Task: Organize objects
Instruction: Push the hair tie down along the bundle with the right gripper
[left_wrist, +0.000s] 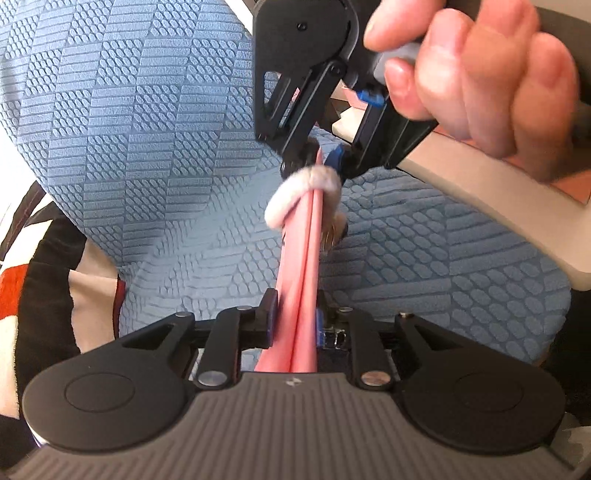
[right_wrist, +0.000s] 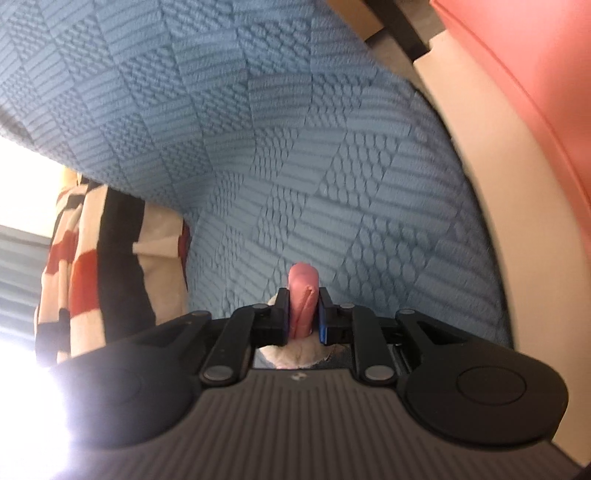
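My left tongs (left_wrist: 293, 325) have a long pink strip (left_wrist: 303, 280) running up between them; whether they are pinching it or merely bracketing it I cannot tell from my left wrist view. My right tongs (right_wrist: 303, 314) are closed on the strip's far end, which pokes out as a rounded pink fold, and the left camera shows them arriving from above with a person's hand (left_wrist: 476, 77) wrapped round the handle. So the strip hangs stretched between the two tools, off the surface. A fluffy white ring (left_wrist: 303, 192) sits round it just below the right tongs, with something brownish and fuzzy behind that I cannot make out.

Beneath it all lies a blue textured cover (left_wrist: 147, 129). A beige and pink container (right_wrist: 498, 110) stands at the right edge, and a striped cloth (right_wrist: 92, 258) at the left.

I judge this to be mid-handling: the strip is being straightened or bundled before stowing. Next I would need both ends kept firmly pinched and a carry towards the container, without letting the ring slide off.
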